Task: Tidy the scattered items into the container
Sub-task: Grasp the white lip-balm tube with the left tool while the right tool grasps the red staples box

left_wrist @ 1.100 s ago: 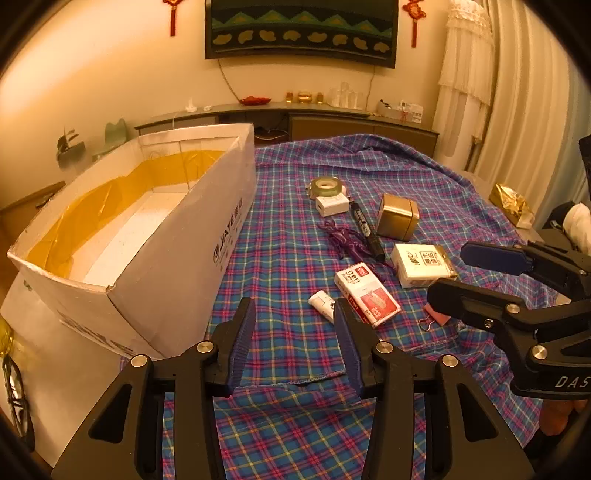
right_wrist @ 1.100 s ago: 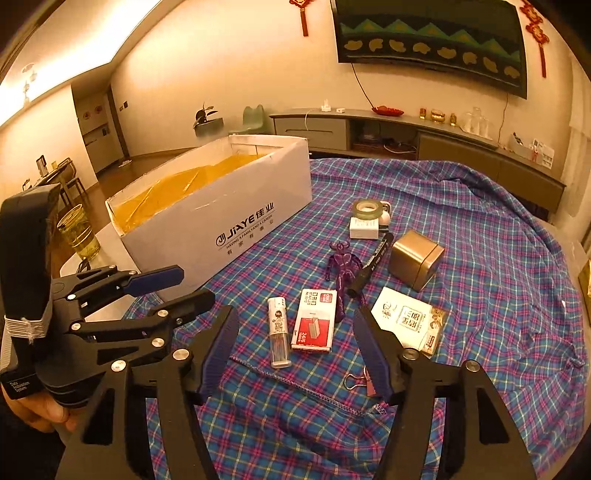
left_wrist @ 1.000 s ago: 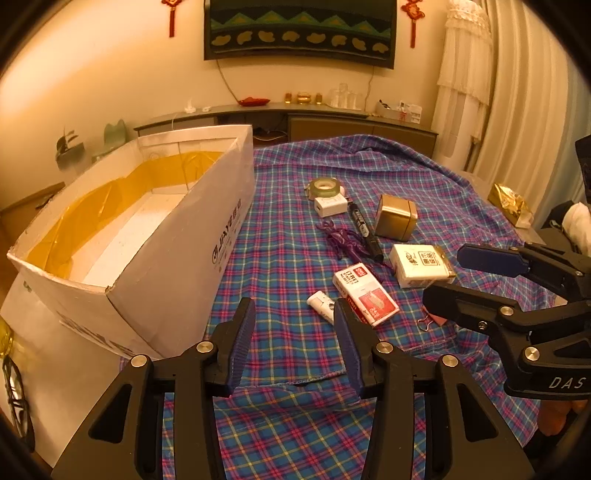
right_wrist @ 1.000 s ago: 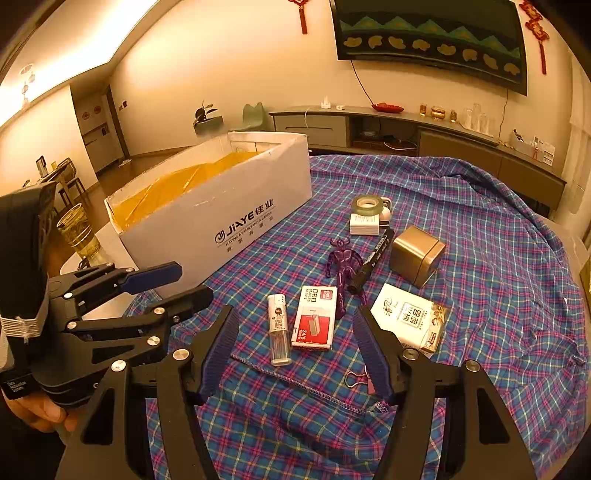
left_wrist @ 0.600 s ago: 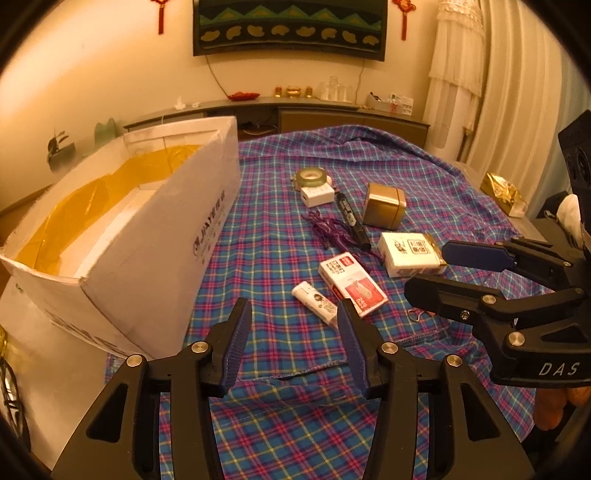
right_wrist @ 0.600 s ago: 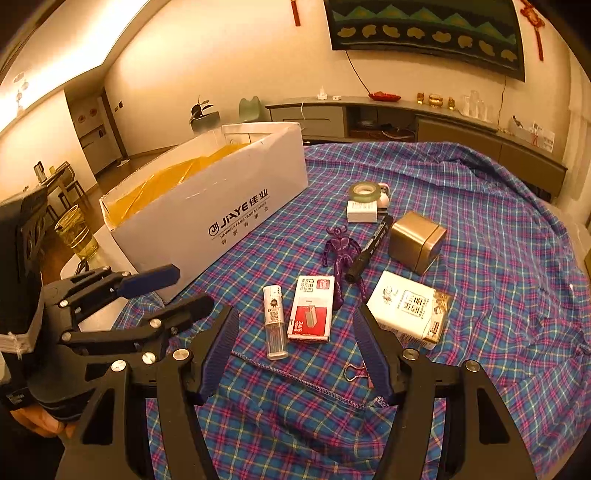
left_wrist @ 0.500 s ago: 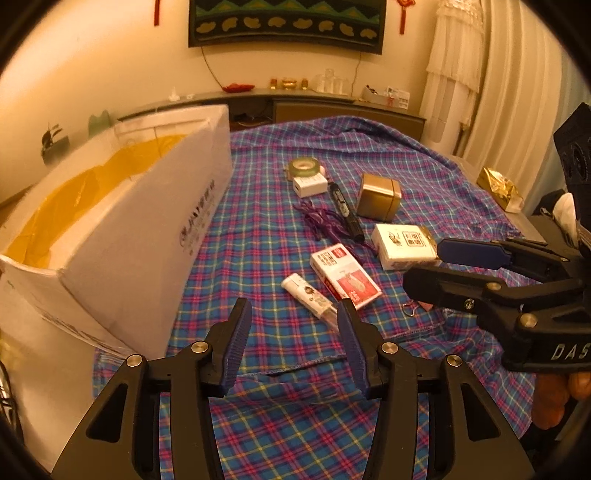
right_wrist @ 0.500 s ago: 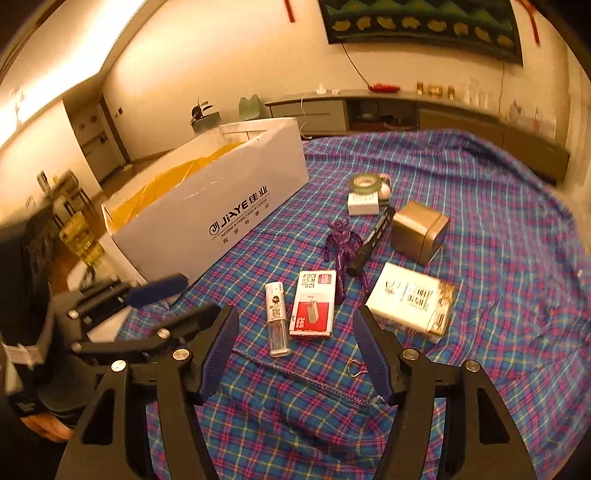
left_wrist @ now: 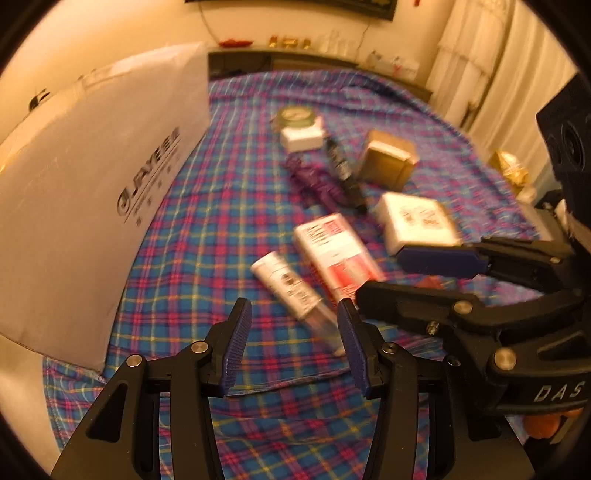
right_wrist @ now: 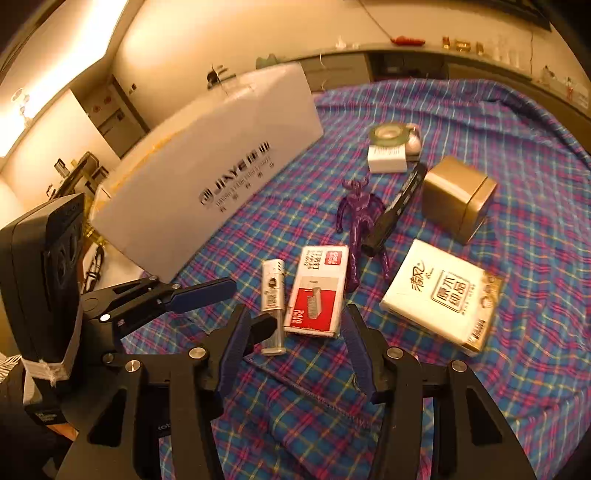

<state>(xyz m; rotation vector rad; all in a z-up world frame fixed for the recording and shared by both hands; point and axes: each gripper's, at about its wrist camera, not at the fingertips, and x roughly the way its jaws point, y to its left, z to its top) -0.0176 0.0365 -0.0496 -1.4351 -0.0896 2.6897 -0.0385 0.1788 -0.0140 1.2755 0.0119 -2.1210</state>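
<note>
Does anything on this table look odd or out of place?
Nothing looks spilled or broken. The oddest thing is a purple toy figure lying on its back among stationery, one leg under the black marker. The gold tin lies tipped on its side.

Setting: a home living room, warmly lit. Far wall: long low sideboard (right_wrist: 406, 64) carrying small glassware and ornaments, a red dish (right_wrist: 408, 40) among them; dark patterned wall hanging (left_wrist: 295, 5) above it. Far right: pale pleated curtains (left_wrist: 491, 62). Far left: doorway and further furniture in an adjoining area, blurred. Near: table under a blue-and-pink plaid cloth (right_wrist: 517, 155).
</note>
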